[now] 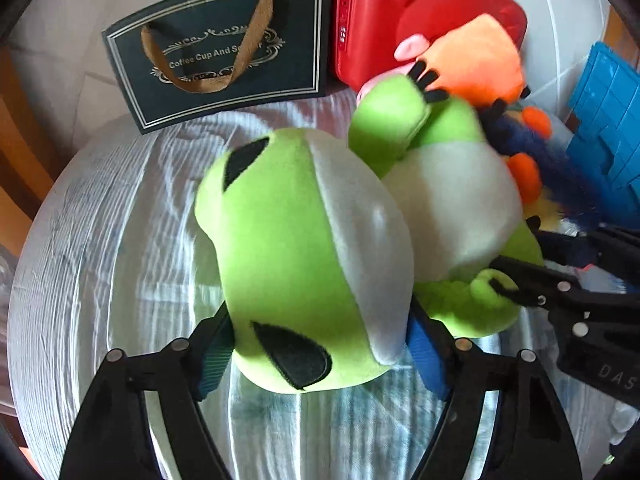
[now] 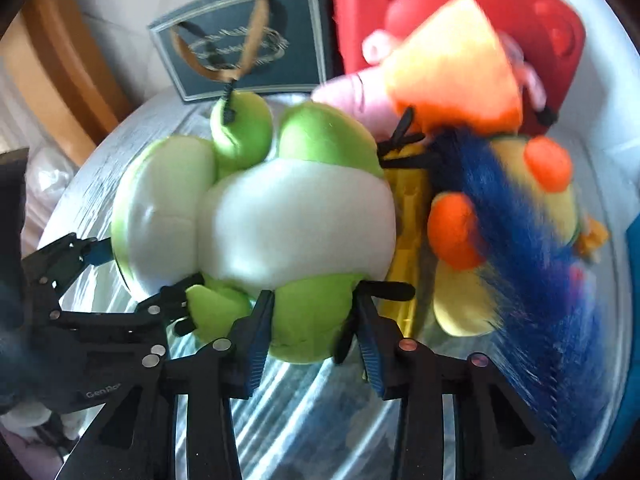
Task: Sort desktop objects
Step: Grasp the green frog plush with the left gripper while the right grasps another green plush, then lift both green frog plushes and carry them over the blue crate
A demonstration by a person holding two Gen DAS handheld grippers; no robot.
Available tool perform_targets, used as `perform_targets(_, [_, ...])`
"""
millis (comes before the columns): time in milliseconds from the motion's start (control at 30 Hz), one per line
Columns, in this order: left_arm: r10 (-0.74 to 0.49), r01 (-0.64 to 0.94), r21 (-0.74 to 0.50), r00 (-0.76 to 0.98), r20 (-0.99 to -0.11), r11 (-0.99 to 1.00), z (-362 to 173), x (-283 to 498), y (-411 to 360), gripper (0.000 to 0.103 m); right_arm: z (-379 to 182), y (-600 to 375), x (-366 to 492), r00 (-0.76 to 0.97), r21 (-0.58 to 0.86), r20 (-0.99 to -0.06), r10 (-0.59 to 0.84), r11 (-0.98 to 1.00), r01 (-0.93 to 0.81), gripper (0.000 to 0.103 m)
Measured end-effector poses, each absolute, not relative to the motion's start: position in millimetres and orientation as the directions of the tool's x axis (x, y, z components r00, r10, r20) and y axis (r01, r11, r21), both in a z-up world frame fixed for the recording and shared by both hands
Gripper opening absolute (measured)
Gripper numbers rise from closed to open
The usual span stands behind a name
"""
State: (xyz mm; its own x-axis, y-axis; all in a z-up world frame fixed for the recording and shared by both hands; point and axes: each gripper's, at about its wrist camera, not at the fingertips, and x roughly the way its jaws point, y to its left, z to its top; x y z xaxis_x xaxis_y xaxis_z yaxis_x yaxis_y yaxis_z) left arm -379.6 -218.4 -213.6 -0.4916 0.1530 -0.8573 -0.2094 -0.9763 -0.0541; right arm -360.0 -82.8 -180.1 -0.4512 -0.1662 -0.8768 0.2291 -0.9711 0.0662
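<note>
the green frog toy (image 1: 304,248) lies on the white-clothed worktop (image 1: 120,240). the left claw (image 1: 320,344) grips its head; the right claw (image 2: 312,332) pinches its leg, beside a blue-haired toy (image 2: 520,220).

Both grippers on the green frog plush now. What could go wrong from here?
1. The left gripper clamps the green frog plush at its round head, which may squeeze out of the pads.
2. The right gripper pinches only a soft leg; lifting out of step could stretch or twist the plush.
3. The blue-haired plush and orange plush press against the frog and may get dragged along.
</note>
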Motion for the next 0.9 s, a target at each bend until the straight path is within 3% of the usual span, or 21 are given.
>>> perform_targets(167, [0.179, -0.181, -0.092, -0.556, -0.812, -0.979, -180.3, -345.1, -221.0, 0.074, -152.2, -88.3, -330.8, -0.515, 0.03, -0.838, -0.183, -0.956, 0.291, 0.033])
perform_targets(267, [0.187, -0.189, -0.093, -0.577, -0.795, -0.978, -164.5, -329.2, -216.6, 0.074, -133.1, -87.2, -311.3, -0.538, 0.005, -0.823, -0.184, -0.949, 0.316, 0.025])
perform_targets(333, [0.191, -0.192, -0.099, -0.559, -0.807, -0.976, -163.3, -321.6, -212.9, 0.074, -130.1, -83.9, -304.5, -0.506, 0.049, -0.836, -0.212, -0.948, 0.316, 0.008])
perform_targets(467, [0.145, -0.159, -0.074, -0.499, -0.855, -0.985, -180.7, -294.2, -212.8, 0.074, -139.2, -71.5, -285.8, -0.458, 0.134, -0.854, -0.248, -0.955, 0.266, 0.011])
perform_targets(500, [0.134, -0.148, -0.071, -0.476, -0.869, -0.986, -186.5, -290.6, -213.7, 0.075, -141.1, -63.7, -279.4, -0.451, 0.146, -0.857, -0.249, -0.957, 0.251, 0.021])
perform_targets(533, [0.129, -0.135, -0.075, -0.457, -0.88, -0.988, -193.5, -288.9, -216.7, 0.077, -144.5, -56.8, -275.6, -0.443, 0.169, -0.859, -0.257, -0.959, 0.229, 0.041])
perform_targets(600, [0.134, -0.129, -0.084, -0.447, -0.885, -0.988, -200.3, -286.6, -219.3, 0.08, -149.0, -50.3, -275.3, -0.431, 0.204, -0.859, -0.277, -0.957, 0.208, 0.073])
perform_targets(700, [0.121, -0.14, -0.063, -0.452, -0.884, -0.988, -203.9, -286.4, -215.1, 0.086, -153.3, -46.7, -275.4, -0.41, 0.26, -0.854, -0.32, -0.945, 0.197, 0.078])
perform_targets(800, [0.123, -0.148, -0.063, -0.444, -0.888, -0.987, -209.1, -286.3, -213.6, 0.09, -165.7, -47.8, -280.8, -0.382, 0.302, -0.856, -0.349, -0.936, 0.179, 0.097])
perform_targets(900, [0.132, -0.142, -0.077, -0.431, -0.893, -0.987, -215.8, -288.0, -218.5, 0.1, -182.9, -48.1, -289.8, -0.346, 0.345, -0.86, -0.376, -0.926, 0.15, 0.101])
